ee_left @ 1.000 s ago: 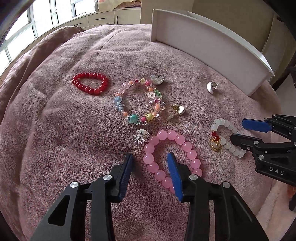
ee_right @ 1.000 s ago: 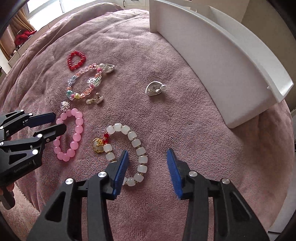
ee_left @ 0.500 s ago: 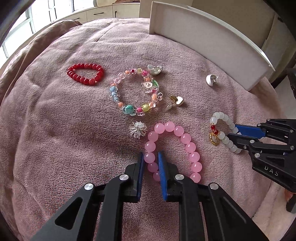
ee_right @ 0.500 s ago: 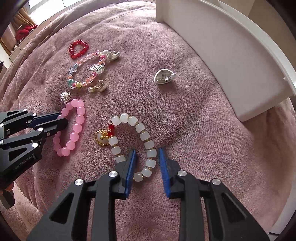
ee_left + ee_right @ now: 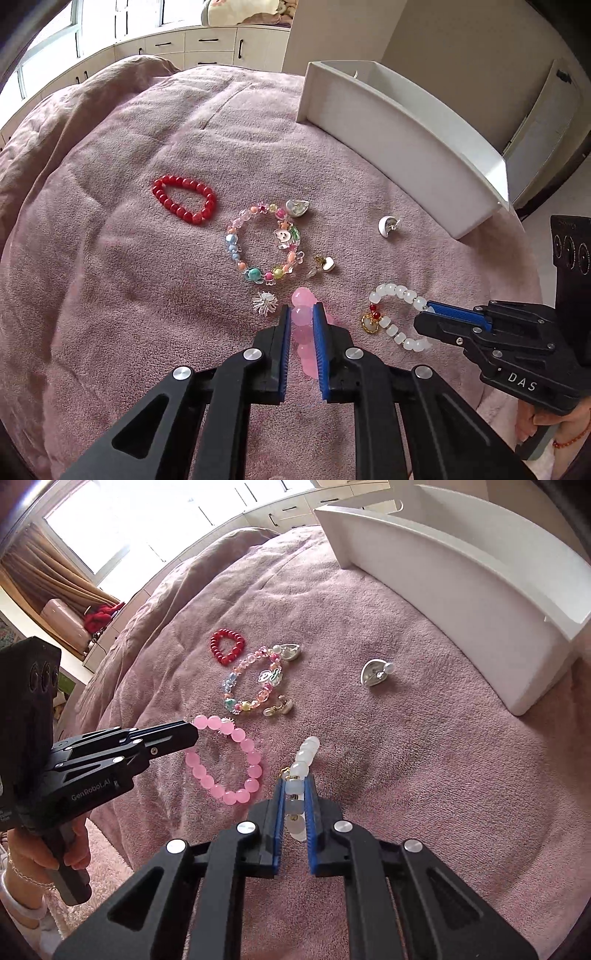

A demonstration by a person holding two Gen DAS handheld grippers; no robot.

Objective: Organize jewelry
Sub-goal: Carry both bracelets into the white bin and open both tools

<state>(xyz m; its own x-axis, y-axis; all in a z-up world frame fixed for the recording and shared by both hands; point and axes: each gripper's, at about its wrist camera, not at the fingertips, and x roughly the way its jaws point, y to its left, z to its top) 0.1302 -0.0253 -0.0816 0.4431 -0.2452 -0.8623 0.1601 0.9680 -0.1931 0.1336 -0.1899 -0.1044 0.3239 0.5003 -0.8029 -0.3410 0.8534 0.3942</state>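
My left gripper (image 5: 302, 312) is shut on the pink bead bracelet (image 5: 303, 317) and holds it lifted off the pink blanket; the bracelet hangs as a ring in the right wrist view (image 5: 236, 760). My right gripper (image 5: 294, 786) is shut on the white bead bracelet (image 5: 301, 768) with its gold charm, also raised; it shows in the left wrist view (image 5: 395, 310). On the blanket lie a red bead bracelet (image 5: 184, 198), a multicolour bead bracelet (image 5: 263, 243), a silver flower charm (image 5: 265, 303), a gold heart earring (image 5: 325, 264) and silver earrings (image 5: 387, 225) (image 5: 297, 208).
A white open tray (image 5: 399, 147) stands at the back right on the blanket, its near wall facing me; it also shows in the right wrist view (image 5: 461, 587). The blanket's edge drops off at the right. Cabinets and windows lie behind.
Both grippers closed on their bracelets and lifted them: the left raised the pink bracelet, the right raised the white one, which now hang from the fingers.
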